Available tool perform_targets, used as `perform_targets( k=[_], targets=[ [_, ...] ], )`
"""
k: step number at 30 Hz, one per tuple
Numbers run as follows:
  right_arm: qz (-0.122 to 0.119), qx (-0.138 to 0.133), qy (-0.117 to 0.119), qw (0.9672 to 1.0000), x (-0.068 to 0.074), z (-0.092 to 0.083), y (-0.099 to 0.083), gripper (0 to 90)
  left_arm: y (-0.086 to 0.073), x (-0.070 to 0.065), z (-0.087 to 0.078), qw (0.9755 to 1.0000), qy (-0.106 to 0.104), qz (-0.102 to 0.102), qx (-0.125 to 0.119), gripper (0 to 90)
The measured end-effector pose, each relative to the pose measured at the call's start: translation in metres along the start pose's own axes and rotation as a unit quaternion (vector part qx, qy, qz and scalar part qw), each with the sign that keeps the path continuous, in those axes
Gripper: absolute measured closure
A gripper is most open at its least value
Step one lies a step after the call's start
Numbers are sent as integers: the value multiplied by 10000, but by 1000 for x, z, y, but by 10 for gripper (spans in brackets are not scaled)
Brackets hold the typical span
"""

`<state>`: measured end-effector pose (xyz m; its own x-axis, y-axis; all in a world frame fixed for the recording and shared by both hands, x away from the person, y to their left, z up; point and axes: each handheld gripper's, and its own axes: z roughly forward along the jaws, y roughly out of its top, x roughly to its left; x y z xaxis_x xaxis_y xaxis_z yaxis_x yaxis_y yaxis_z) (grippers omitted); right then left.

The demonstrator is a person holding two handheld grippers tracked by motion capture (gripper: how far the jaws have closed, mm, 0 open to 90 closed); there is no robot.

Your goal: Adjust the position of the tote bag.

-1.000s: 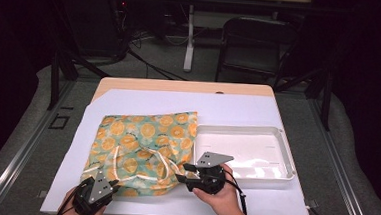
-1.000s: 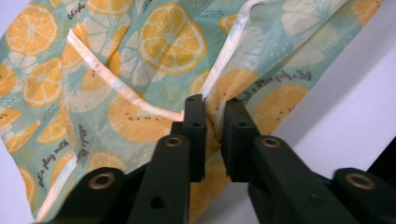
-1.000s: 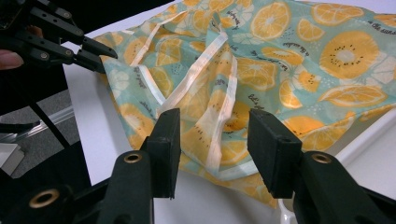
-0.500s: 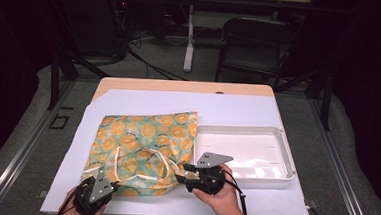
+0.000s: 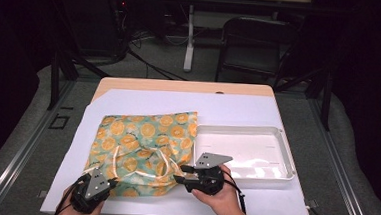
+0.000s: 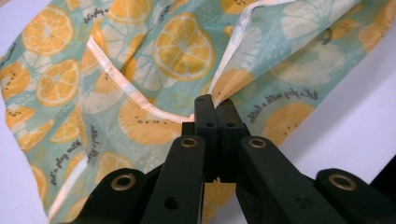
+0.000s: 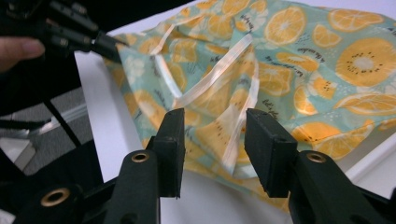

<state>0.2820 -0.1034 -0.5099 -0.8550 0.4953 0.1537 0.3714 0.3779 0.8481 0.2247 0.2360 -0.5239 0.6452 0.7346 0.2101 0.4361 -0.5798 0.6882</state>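
The bag [image 5: 143,147] is thin, soft cloth, teal with orange citrus slices and pale ribbon handles [image 5: 145,162]; it lies flat but creased on the smooth white sheet [image 5: 143,104] covering the table.

The left gripper [image 6: 215,103] is clenched on the bag's near corner: its matte black jaws meet with a fold of cloth and the pale trim pinched at their tips, and the cloth fans away ahead of them.

The right gripper [image 7: 212,140] stands parted, its jaws having just been closing a little. The blocky jaws straddle the bag's rumpled near edge, with a strip of handle running between them. I can't tell whether the pads touch the cloth. Bare sheet lies just below the jaws.

Behind that gripper, in the high view, a shallow, glossy white tray [image 5: 281,143] with rounded corners sits just beside the bag's edge.
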Motion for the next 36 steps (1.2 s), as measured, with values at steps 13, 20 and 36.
perform_targets(
  k=[13,20,36],
  targets=[
    [-267,277,-229,9990,3,-6,12,717,15,23,-9,9994,20,-275,-209,900],
    [-430,319,-262,9982,6,-10,14,698,30,34,-12,9989,11,-350,-301,900],
    [-968,549,-360,9931,8,-5,37,711,58,54,-8,9993,30,-269,-265,900]
  ],
)
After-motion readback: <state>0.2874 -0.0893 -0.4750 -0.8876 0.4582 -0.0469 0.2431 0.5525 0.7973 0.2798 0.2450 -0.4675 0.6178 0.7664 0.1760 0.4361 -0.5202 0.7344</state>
